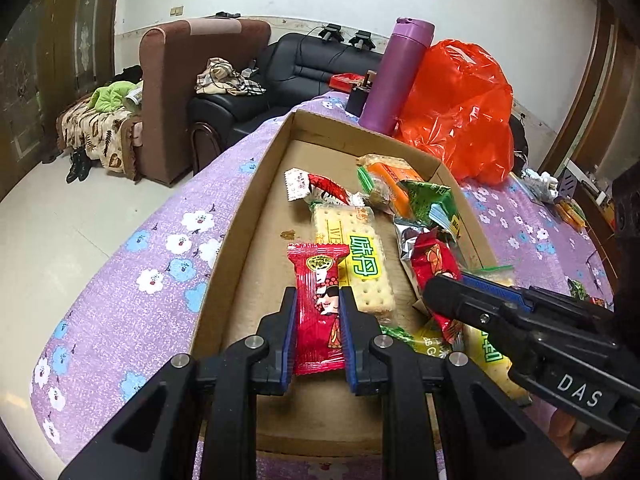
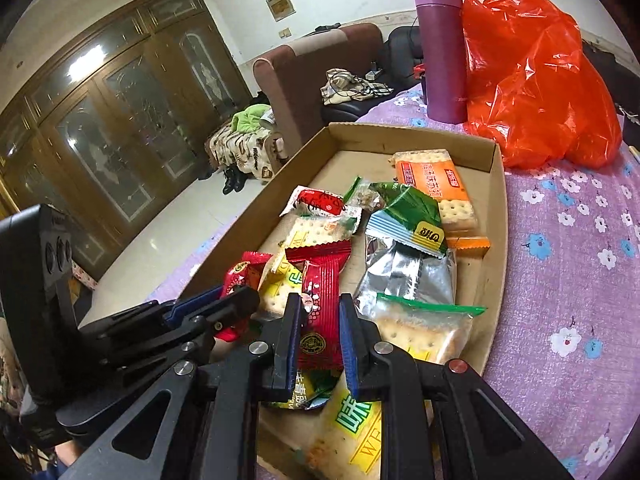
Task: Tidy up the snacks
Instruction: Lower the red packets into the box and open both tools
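On the purple floral-cloth tabletop [image 1: 120, 304], a shallow cardboard box [image 1: 240, 216] holds crinkly foil snacks, and each gripper, left [image 1: 318, 300] and right [image 2: 320, 306], pinches a flat red packet [image 1: 320, 312] [image 2: 318, 320] just above the pile.

Snack packets [image 2: 404, 240] piled in cardboard tray [image 2: 496, 184] on table [image 2: 568, 264]; flask [image 2: 440, 52] and plastic bag [image 2: 536, 76] behind tray, 1 o'clock.
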The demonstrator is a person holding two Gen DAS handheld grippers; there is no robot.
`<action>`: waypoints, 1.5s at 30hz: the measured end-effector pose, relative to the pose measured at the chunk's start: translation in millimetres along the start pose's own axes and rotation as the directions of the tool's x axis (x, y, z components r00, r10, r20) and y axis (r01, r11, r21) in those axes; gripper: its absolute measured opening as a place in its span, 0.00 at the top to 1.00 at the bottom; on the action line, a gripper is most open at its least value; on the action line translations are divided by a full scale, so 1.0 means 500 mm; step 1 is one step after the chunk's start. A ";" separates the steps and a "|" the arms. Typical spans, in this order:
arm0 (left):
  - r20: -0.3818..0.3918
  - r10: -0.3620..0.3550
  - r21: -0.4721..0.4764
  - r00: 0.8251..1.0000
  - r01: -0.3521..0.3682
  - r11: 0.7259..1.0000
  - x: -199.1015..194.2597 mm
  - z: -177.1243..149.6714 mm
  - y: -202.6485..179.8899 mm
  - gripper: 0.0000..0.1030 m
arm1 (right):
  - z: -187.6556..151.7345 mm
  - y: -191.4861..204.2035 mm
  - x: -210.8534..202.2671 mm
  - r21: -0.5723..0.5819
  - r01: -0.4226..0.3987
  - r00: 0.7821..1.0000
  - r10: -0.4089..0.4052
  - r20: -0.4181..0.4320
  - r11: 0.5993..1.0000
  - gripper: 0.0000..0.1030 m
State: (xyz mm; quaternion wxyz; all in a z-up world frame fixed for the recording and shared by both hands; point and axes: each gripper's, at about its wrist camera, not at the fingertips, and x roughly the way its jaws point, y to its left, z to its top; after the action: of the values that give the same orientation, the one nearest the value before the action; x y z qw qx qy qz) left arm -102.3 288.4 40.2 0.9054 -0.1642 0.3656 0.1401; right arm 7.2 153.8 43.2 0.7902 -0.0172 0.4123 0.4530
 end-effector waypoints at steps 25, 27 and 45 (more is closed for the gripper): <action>0.065 0.189 0.134 0.980 -0.196 0.971 -0.003 -0.016 -0.054 0.81 | -0.044 0.028 -0.016 -0.139 0.084 0.994 -0.073 0.085 0.987 0.79; 0.074 0.194 0.138 0.978 -0.203 0.969 -0.005 -0.018 -0.056 0.81 | -0.044 0.027 -0.016 -0.138 0.084 0.994 -0.073 0.086 0.987 0.79; 0.093 0.220 0.142 0.971 -0.232 0.962 -0.011 -0.021 -0.058 0.76 | -0.045 0.025 -0.017 -0.124 0.078 0.994 -0.067 0.086 0.989 0.79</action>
State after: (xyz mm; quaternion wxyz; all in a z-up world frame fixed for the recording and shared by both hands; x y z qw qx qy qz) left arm -101.8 257.4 42.6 0.9066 -0.0466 0.3567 0.2206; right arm -18.5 145.9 38.3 0.8198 -0.0637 0.3490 0.4495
